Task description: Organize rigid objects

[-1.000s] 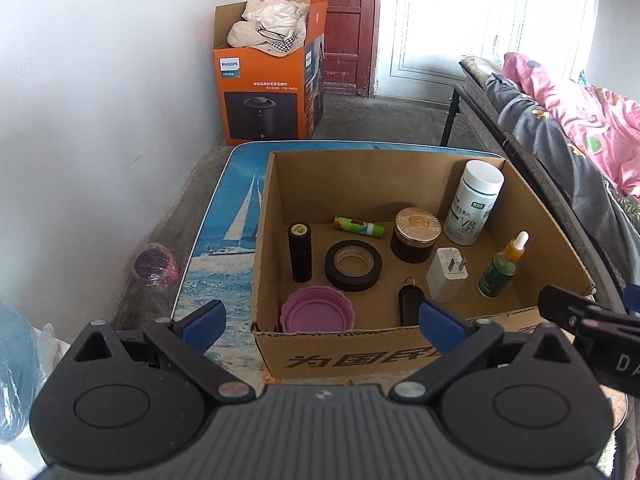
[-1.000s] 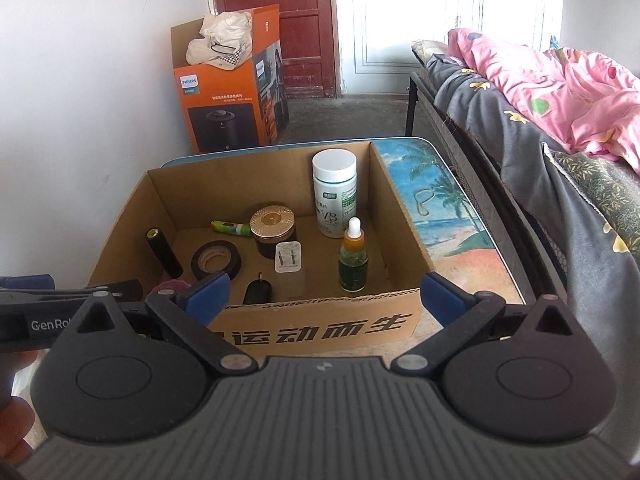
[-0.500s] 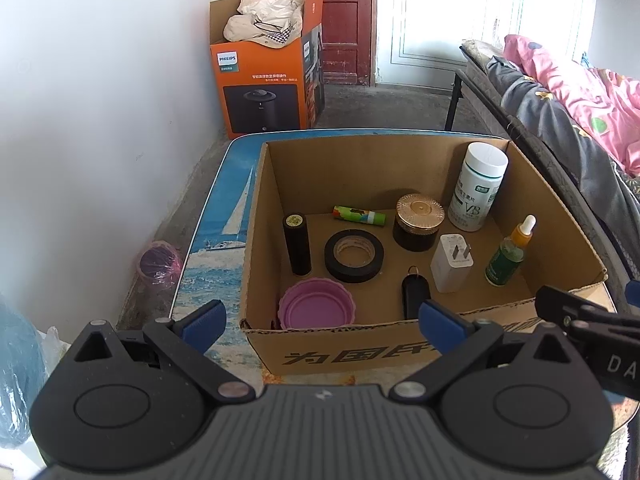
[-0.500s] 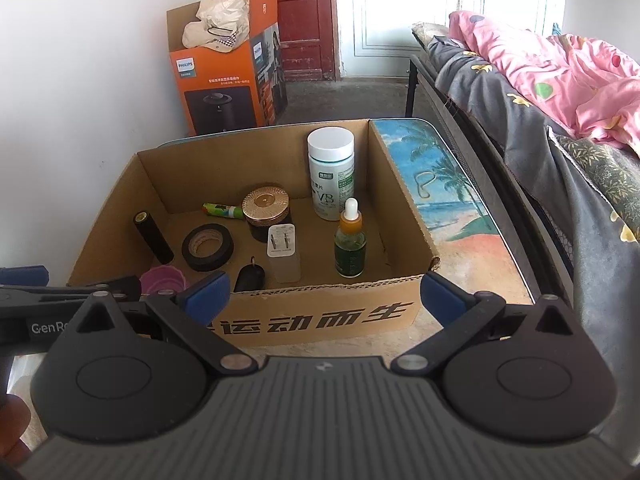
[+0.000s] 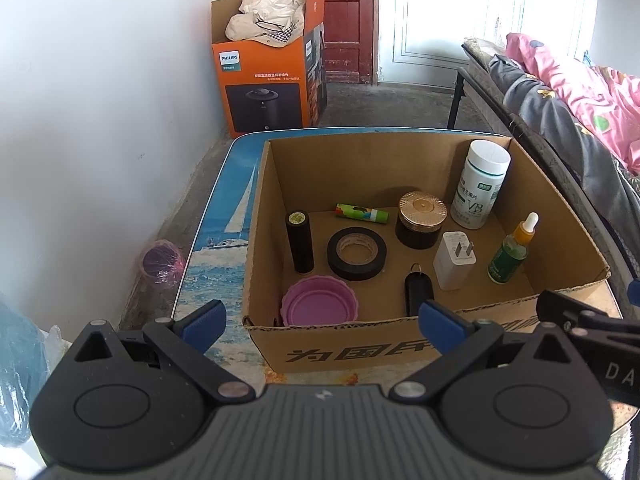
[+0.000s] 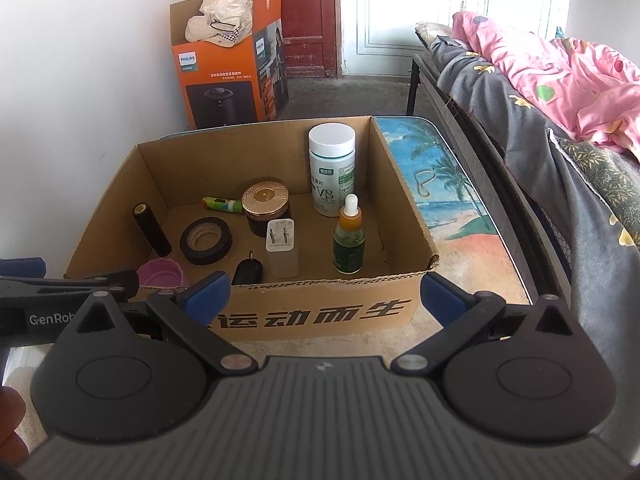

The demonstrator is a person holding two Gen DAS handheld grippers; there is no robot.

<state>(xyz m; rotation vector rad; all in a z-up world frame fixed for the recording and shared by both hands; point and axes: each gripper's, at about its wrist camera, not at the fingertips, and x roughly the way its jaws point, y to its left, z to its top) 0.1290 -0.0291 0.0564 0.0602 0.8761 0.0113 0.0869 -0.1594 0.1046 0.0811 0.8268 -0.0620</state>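
An open cardboard box [image 5: 376, 342] [image 6: 320, 312] stands on a low table with a beach print [image 5: 216, 240] [image 6: 444, 184]. Inside are a white pill bottle [image 5: 480, 184] [image 6: 333, 168], a green dropper bottle [image 5: 512, 250] [image 6: 349, 236], a white plug adapter [image 5: 455, 261] [image 6: 282, 246], a gold-lidded jar [image 5: 421, 220] [image 6: 266, 204], black tape [image 5: 357, 253] [image 6: 206, 240], a black cylinder [image 5: 299, 241], a purple lid [image 5: 320, 306], a black fob [image 5: 418, 292] and a green tube [image 5: 362, 213]. My left gripper [image 5: 323, 322] and right gripper [image 6: 323, 294] hover open and empty before the box's near wall.
An orange Philips carton [image 5: 268, 68] with cloth in it stands by the red door behind the table. A bed with grey and pink bedding [image 6: 560, 92] runs along the right. A white wall bounds the left; a pink-bagged bin [image 5: 160, 264] sits on the floor.
Both grippers have risen and tipped down, so the box interior shows more fully. Nothing in the box has moved, and both grippers stay open.
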